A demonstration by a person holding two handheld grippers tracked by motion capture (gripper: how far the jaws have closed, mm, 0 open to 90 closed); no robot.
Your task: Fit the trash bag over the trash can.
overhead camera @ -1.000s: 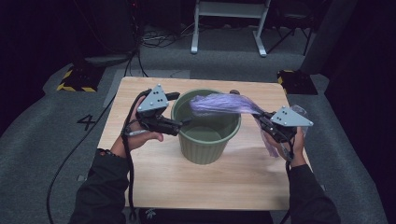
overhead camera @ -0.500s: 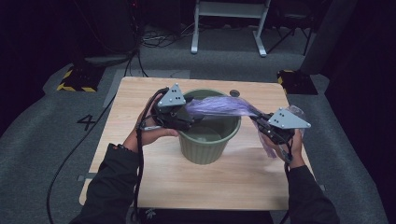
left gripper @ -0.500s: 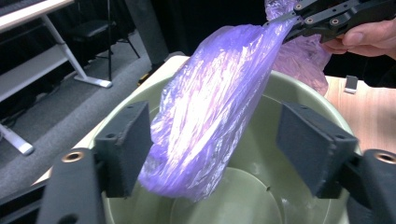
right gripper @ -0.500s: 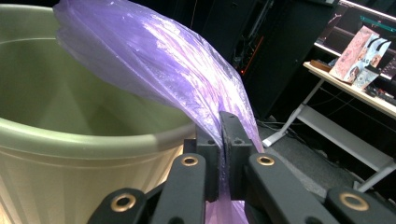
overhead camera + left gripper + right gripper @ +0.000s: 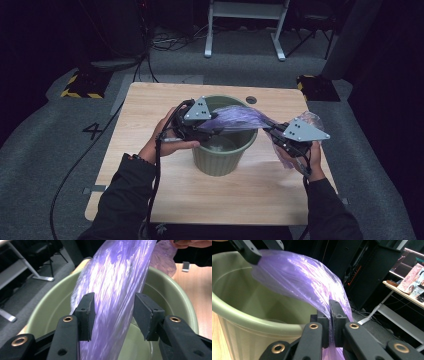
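A green plastic bin (image 5: 220, 160) stands in the middle of the wooden table (image 5: 260, 200). A purple plastic bag (image 5: 235, 117) stretches across its mouth. My right gripper (image 5: 272, 134) is at the bin's right rim, shut on the bag's end; its pads pinch the film (image 5: 330, 315). My left gripper (image 5: 212, 131) reaches over the left rim. Its jaws have just been closing, and the bag (image 5: 117, 277) runs between them (image 5: 113, 315). The pads stand close on either side without squeezing it. The bin's inside (image 5: 140, 340) lies below.
A small round fitting (image 5: 251, 100) sits in the table behind the bin. A white metal frame (image 5: 245, 30) stands on the floor beyond, with yellow-black striped blocks (image 5: 80, 85) to the left. Cables trail down from my left gripper.
My left gripper has moved right, from beside the bin's left rim to over it, and its jaws have narrowed round the purple bag. The right gripper has kept its place and grip.
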